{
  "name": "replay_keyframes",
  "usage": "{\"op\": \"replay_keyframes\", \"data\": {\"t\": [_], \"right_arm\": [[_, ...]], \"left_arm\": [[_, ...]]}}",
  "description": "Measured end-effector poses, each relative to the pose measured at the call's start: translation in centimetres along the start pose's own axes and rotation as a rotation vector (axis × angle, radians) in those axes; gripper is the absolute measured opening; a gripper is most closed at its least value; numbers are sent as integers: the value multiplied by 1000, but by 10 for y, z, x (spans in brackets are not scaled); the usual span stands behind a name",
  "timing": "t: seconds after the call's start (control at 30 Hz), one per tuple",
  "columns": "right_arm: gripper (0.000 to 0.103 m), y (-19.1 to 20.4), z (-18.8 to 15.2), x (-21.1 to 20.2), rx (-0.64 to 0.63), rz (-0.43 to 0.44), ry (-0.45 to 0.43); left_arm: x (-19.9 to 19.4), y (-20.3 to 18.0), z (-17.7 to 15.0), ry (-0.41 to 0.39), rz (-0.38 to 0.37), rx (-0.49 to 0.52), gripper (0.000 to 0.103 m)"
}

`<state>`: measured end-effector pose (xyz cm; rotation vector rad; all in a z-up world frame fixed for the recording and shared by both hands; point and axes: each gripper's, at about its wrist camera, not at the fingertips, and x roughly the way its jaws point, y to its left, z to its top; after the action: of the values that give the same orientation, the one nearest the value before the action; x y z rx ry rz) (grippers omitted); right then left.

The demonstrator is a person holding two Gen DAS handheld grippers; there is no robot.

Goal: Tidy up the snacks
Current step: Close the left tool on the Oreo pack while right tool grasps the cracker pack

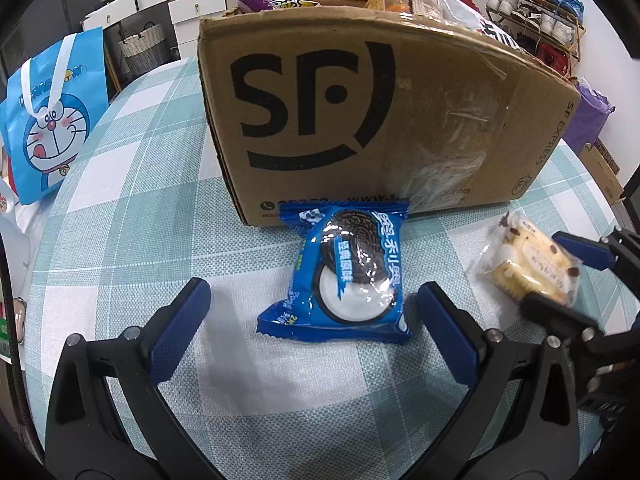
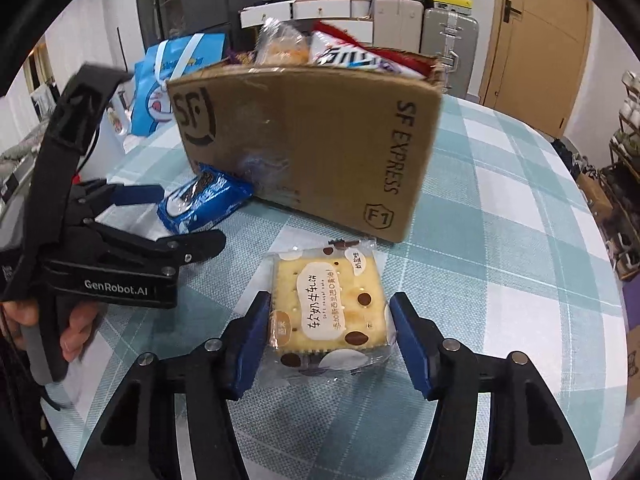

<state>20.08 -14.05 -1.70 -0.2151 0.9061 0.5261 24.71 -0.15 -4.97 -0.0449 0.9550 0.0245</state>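
A blue Oreo packet [image 1: 344, 276] lies on the checked tablecloth in front of a cardboard SF box [image 1: 372, 120] filled with snacks. My left gripper [image 1: 312, 300] is open, its fingers either side of the packet's near end, not touching. A clear-wrapped cracker packet [image 2: 328, 308] lies near the box's corner [image 2: 320, 152]. My right gripper [image 2: 330, 316] is open around it; the left pad [image 2: 252, 344] is at the wrapper, the right pad [image 2: 412, 344] is a little apart. The cracker packet [image 1: 528, 260] and the right gripper [image 1: 576, 276] also show in the left wrist view. The Oreo packet [image 2: 204, 200] and the left gripper [image 2: 168, 216] show in the right wrist view.
A blue Doraemon bag [image 1: 52, 116] stands at the table's left edge. A shoe rack [image 1: 536, 12] and drawers [image 1: 180, 4] stand beyond the table. A door [image 2: 540, 40] and suitcases [image 2: 448, 36] are behind the box.
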Motion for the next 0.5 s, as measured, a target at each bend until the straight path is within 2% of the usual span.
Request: {"op": "replay_keyframes", "data": {"t": [0.07, 0.17, 0.23, 0.27, 0.4, 0.5], "right_arm": [[61, -4, 1, -4, 22, 6, -10], [61, -7, 2, -7, 28, 4, -14], [61, -7, 1, -7, 30, 4, -16], [61, -7, 1, -8, 30, 5, -16], [61, -6, -1, -7, 27, 6, -18], [61, -9, -2, -8, 31, 19, -25]], "left_arm": [[0, 0, 0, 0, 0, 0, 103], [-1, 1, 0, -6, -10, 5, 95], [-7, -2, -1, -33, -23, 17, 66], [-10, -3, -3, -43, -33, 25, 58], [-22, -8, -9, -79, -49, 51, 41], [-30, -4, -14, -104, -70, 36, 41]]}}
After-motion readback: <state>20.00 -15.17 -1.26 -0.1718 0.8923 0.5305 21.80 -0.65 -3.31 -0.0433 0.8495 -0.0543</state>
